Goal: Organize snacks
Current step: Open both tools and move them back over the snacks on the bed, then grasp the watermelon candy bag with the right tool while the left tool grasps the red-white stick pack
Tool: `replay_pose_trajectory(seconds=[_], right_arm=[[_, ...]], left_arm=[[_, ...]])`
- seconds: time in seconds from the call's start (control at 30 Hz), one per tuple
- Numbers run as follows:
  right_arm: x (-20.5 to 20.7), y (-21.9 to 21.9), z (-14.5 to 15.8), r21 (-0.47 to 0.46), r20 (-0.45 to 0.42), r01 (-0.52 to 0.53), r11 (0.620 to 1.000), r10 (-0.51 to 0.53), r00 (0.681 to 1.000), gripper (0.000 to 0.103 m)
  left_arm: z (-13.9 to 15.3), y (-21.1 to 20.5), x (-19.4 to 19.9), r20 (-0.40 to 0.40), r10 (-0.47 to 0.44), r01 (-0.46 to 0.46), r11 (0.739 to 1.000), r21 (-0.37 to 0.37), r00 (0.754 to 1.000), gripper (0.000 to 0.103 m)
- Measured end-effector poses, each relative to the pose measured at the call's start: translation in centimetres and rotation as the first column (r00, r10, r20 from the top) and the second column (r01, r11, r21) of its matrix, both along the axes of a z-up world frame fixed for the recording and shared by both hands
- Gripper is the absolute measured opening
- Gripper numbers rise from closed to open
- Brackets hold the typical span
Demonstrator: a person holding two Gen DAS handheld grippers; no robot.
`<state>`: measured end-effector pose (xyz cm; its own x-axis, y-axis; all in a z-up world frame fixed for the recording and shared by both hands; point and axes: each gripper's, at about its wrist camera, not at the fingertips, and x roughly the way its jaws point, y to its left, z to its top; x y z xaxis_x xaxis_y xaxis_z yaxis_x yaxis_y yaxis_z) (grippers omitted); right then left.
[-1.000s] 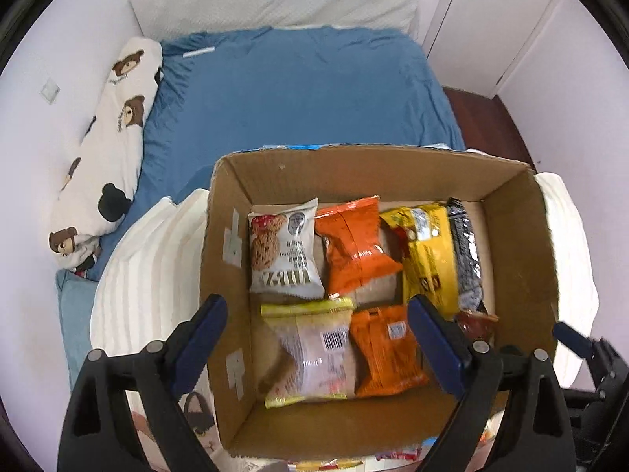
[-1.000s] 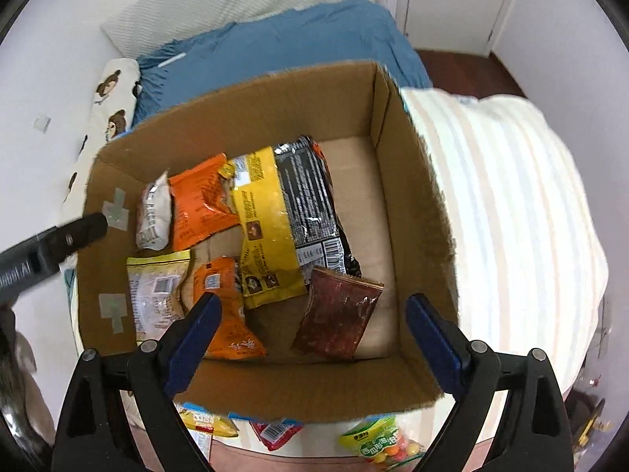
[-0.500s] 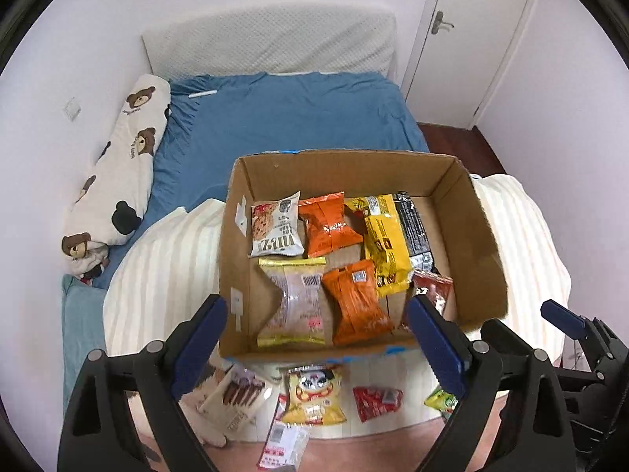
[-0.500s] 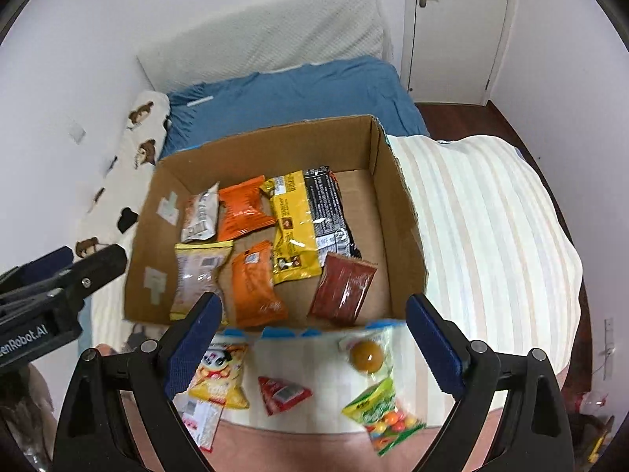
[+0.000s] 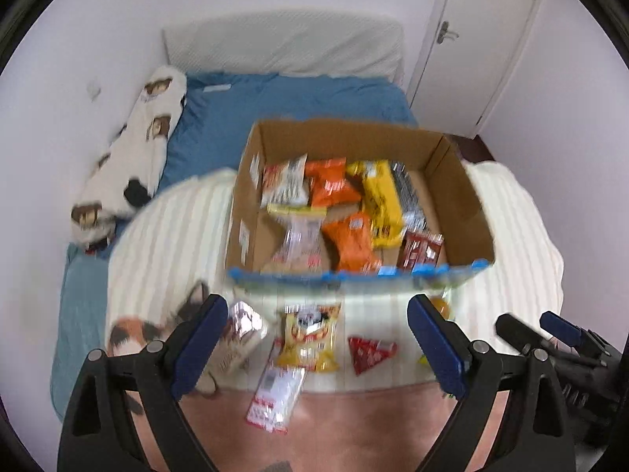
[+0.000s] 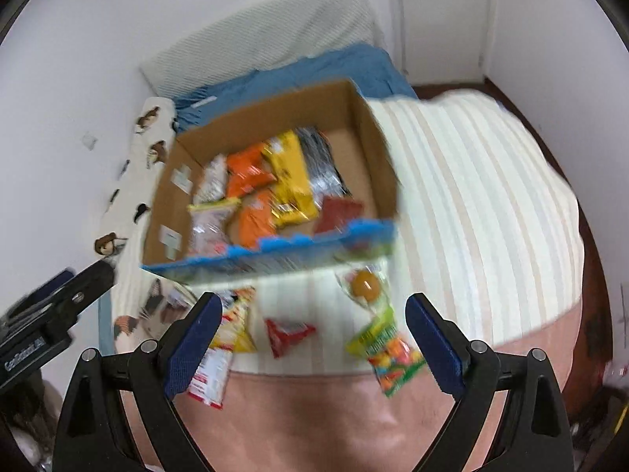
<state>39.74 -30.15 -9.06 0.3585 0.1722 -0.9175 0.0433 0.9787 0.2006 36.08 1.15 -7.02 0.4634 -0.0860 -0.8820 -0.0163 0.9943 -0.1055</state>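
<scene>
Cardboard box (image 5: pixel 458 181) sits on a striped cream blanket (image 6: pixel 471 212) spread over the bed, and several snack packets already lie flat on its floor: two orange ones, a yellow one, a silvery one, a dark red one. More snacks wait loose on the blanket just in front of the box's blue-edged near wall: a yellow packet (image 5: pixel 310 338), a red triangular packet (image 6: pixel 287 334), a white and red packet (image 5: pixel 275 401), a green candy bag (image 6: pixel 393 350) and a clear packet with an orange ball (image 6: pixel 365 283).

Both tools hang above this loose row, aimed steeply down. The left gripper (image 5: pixel 316 338) has its fingers spread wide with nothing between them; the right gripper (image 6: pixel 310 334) is the same, wide and empty.

Several risks follow, as a judgement. The loose packets lie close together, some overlapping, so a careless descent may pinch two at once or drag a neighbour along. Glossy film can slip from the pads if only a corner is caught. The soft blanket may bunch up into the fingers. Both views are blurred, so aim is uncertain, and the two tools hang near each other and could collide over the middle packets.
</scene>
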Motion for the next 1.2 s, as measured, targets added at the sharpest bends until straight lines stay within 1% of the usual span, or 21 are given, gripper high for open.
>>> replay_pose_trajectory(seconds=[0.07, 0.1, 0.13, 0.2, 0.27, 0.33, 0.43, 0.5, 0.57, 0.63, 0.67, 0.7, 0.73, 0.77, 0.87, 0.9, 0.93, 1.0, 1.03, 1.1, 1.2], right_arm=[[-0.1, -1.2, -2.2, 0.002, -0.048, 0.031, 1.000, -0.031, 0.998, 0.097], [-0.2, -2.2, -4.1, -0.002, -0.089, 0.066, 0.998, -0.066, 0.994, 0.097], [-0.2, -2.8, -5.2, 0.001, -0.114, 0.088, 0.996, -0.087, 0.990, 0.097], [-0.3, -4.3, -8.7, 0.017, -0.195, 0.152, 0.988, -0.146, 0.970, 0.096], [-0.4, -4.8, -11.3, 0.002, -0.243, 0.168, 0.986, -0.163, 0.956, 0.096], [-0.5, -4.6, -13.0, -0.052, -0.254, 0.133, 0.990, -0.142, 0.957, 0.096], [-0.3, -3.4, -15.0, -0.150, -0.273, 0.004, 0.989, -0.045, 0.961, 0.096], [0.1, -2.4, -16.6, -0.221, -0.303, -0.105, 0.970, 0.034, 0.953, 0.096], [0.4, -1.8, -17.7, -0.260, -0.322, -0.162, 0.952, 0.073, 0.944, 0.096], [0.6, -1.2, -18.5, -0.291, -0.318, -0.214, 0.933, 0.116, 0.941, 0.096], [0.6, -0.9, -19.0, -0.296, -0.321, -0.233, 0.926, 0.133, 0.938, 0.093], [0.7, -0.6, -19.6, -0.278, -0.332, -0.247, 0.928, 0.148, 0.932, 0.085], [0.7, -0.6, -19.9, -0.257, -0.340, -0.242, 0.935, 0.147, 0.929, 0.080], [0.7, -0.8, -20.3, -0.222, -0.352, -0.214, 0.951, 0.126, 0.928, 0.074], [0.3, -1.8, -20.7, -0.181, -0.360, -0.110, 0.977, 0.039, 0.932, 0.074], [0.1, -2.5, -21.0, -0.113, -0.385, -0.044, 0.993, -0.004, 0.923, 0.074], [0.0, -3.0, -21.2, -0.061, -0.409, 0.002, 0.998, -0.027, 0.912, 0.074], [-0.3, -3.9, -21.8, 0.049, -0.461, 0.092, 0.995, -0.059, 0.885, 0.075], [-0.4, -4.0, -22.1, 0.070, -0.475, 0.095, 0.993, -0.051, 0.878, 0.076], [-0.5, -3.6, -22.3, 0.053, -0.482, 0.066, 0.996, -0.032, 0.876, 0.083], [-0.4, -2.5, -22.8, 0.003, -0.471, -0.005, 1.000, 0.006, 0.882, 0.084]], left_arm=[[-2.2, 0.2, -0.7, -0.048, 0.019, -0.020, 1.000, -0.013, 0.999, 0.094], [-3.3, 0.3, -1.1, -0.069, 0.032, -0.034, 0.999, -0.018, 0.997, 0.094], [-4.6, 0.5, -1.3, -0.096, 0.047, -0.050, 0.999, -0.022, 0.994, 0.094], [-6.7, 0.6, -1.8, -0.137, 0.072, -0.077, 0.997, -0.032, 0.988, 0.094], [-8.9, 0.9, -2.3, -0.187, 0.082, -0.091, 0.995, -0.042, 0.979, 0.094], [-10.9, 1.4, -3.0, -0.218, 0.098, -0.108, 0.994, -0.032, 0.971, 0.094], [-13.1, 1.9, -3.8, -0.245, 0.107, -0.108, 0.994, 0.009, 0.964, 0.094], [-14.4, 1.9, -4.3, -0.263, 0.107, -0.102, 0.994, 0.030, 0.959, 0.094], [-15.8, 2.1, -4.7, -0.286, 0.111, -0.102, 0.994, 0.047, 0.952, 0.094], [-17.1, 2.2, -5.3, -0.310, 0.118, -0.105, 0.993, 0.060, 0.943, 0.094], [-17.6, 2.3, -5.7, -0.318, 0.123, -0.110, 0.992, 0.057, 0.940, 0.094], [-18.2, 2.4, -6.0, -0.331, 0.128, -0.117, 0.992, 0.053, 0.935, 0.094], [-18.8, 2.5, -6.4, -0.349, 0.135, -0.127, 0.991, 0.045, 0.928, 0.094], [-19.2, 2.7, -6.7, -0.360, 0.141, -0.137, 0.990, 0.036, 0.922, 0.094], [-20.3, 3.3, -7.4, -0.388, 0.161, -0.165, 0.986, 0.023, 0.908, 0.094], [-20.5, 3.6, -7.4, -0.393, 0.166, -0.173, 0.985, 0.019, 0.905, 0.094], [-20.5, 3.8, -7.3, -0.392, 0.169, -0.175, 0.984, 0.019, 0.904, 0.094], [-20.4, 3.9, -6.8, -0.382, 0.157, -0.160, 0.987, 0.024, 0.911, 0.094], [-20.5, 3.9, -6.4, -0.380, 0.146, -0.144, 0.989, 0.034, 0.913, 0.094], [-20.6, 3.6, -5.3, -0.376, 0.115, -0.102, 0.993, 0.055, 0.919, 0.094], [-21.5, 2.4, -3.8, -0.382, 0.056, -0.017, 0.994, 0.104, 0.922, 0.094]])
